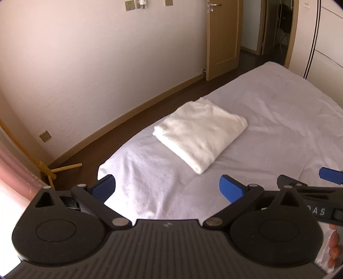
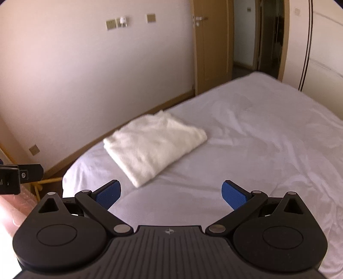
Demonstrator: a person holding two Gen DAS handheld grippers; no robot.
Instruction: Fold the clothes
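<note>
A cream-white folded garment (image 1: 200, 133) lay flat on the bed (image 1: 278, 120), a neat rectangular bundle set near the bed's left edge and towards its near corner, with its long side running diagonally from far left to near right. The white sheet under it was lightly wrinkled, and more creased on the right side. The left gripper (image 1: 167, 188) hung above the near end of the bed with its blue-padded fingers (image 1: 230, 190) spread wide apart and nothing between them; the garment sat just beyond the gap, untouched. The right gripper (image 2: 171, 192) was likewise released, both blue pads (image 2: 234, 196) splayed and empty over bare sheet, with the same folded garment (image 2: 155, 146) ahead of it and a little to the left. In the left wrist view part of the right gripper showed at the right edge, just beside the left one, and fingertips of the person's hand (image 1: 334, 249) were visible below it. In the right wrist view a black part of the left gripper appeared at the far left edge. Left of the bed ran a strip of dark floor (image 1: 120, 137) along a pale wall (image 1: 96, 64) with a wooden skirting board. A wooden door (image 1: 223, 38) stood open at the far end of the wall, and wall sockets (image 1: 129, 4) sat high on it, with another socket (image 1: 45, 136) low near the corner. Some yellow wooden legs (image 1: 64, 167) rested on the floor at the near left, beside a pink surface whose nature could not be made out.
</note>
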